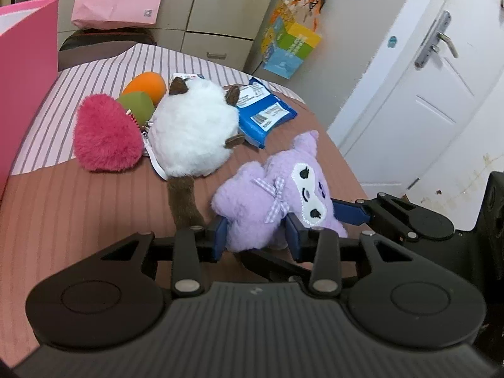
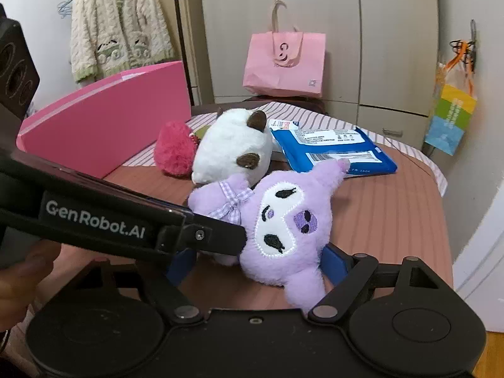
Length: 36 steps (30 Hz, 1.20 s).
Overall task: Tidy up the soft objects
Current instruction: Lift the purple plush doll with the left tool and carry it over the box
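The purple plush [image 1: 271,201] lies on the table [image 1: 78,220] near its front edge, ear pointing toward the blue packet [image 1: 267,110], body clenched in the left tool [image 1: 260,233], head between the right tool's [image 2: 258,260] released jaws.

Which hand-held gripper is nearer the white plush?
Left. The left gripper grips the purple plush just beside the white plush; the right gripper sits at the purple plush's far side.

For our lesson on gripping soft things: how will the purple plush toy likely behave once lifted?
The purple plush toy will probably squash, since the left gripper pads already dent its fluffy body. It looks light, stuffed fabric. Its long ear will likely flop, so the bracketing right gripper may help.
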Each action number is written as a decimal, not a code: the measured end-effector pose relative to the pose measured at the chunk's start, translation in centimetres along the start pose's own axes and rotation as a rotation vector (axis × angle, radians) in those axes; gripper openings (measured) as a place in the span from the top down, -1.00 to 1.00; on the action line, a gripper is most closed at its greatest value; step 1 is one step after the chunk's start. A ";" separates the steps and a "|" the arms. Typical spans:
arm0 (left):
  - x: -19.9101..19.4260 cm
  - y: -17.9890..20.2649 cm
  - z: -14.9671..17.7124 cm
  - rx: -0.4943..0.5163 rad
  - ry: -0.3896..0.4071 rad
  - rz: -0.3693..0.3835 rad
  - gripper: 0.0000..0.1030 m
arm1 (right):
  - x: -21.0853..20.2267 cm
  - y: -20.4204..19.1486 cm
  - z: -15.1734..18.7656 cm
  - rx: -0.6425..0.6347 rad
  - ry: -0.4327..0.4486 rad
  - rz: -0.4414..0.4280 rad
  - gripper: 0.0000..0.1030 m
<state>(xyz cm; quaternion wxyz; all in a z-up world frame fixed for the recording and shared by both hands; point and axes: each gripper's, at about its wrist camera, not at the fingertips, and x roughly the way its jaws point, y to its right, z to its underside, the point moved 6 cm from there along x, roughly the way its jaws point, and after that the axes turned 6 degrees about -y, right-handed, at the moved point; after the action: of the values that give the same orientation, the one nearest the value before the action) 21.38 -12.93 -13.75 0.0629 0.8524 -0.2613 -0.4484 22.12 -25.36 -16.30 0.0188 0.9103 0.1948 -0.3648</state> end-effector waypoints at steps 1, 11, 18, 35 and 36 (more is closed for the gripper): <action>-0.4 0.1 0.1 0.009 0.000 0.001 0.27 | -0.4 -0.2 0.1 0.003 0.007 0.004 -0.65; -3.5 0.8 1.6 0.093 -0.080 -0.054 0.27 | -2.4 -2.8 0.3 0.052 -0.066 -0.007 -0.62; -5.9 -0.3 2.6 0.068 -0.128 -0.016 0.28 | -3.3 -5.0 0.4 0.045 -0.146 -0.024 -0.61; -14.0 -4.3 5.5 -0.037 -0.138 0.015 0.28 | -7.0 -13.4 -1.0 -0.214 -0.150 -0.072 -0.62; -14.6 -4.8 5.8 -0.054 -0.146 0.014 0.28 | -7.1 -13.9 -1.1 -0.227 -0.156 -0.094 -0.62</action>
<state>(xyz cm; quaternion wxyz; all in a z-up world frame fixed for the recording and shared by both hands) 11.88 -0.75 -8.13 0.0696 0.8137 -0.2588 -0.5158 13.01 -14.72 -9.24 0.1195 0.8612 0.2751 -0.4104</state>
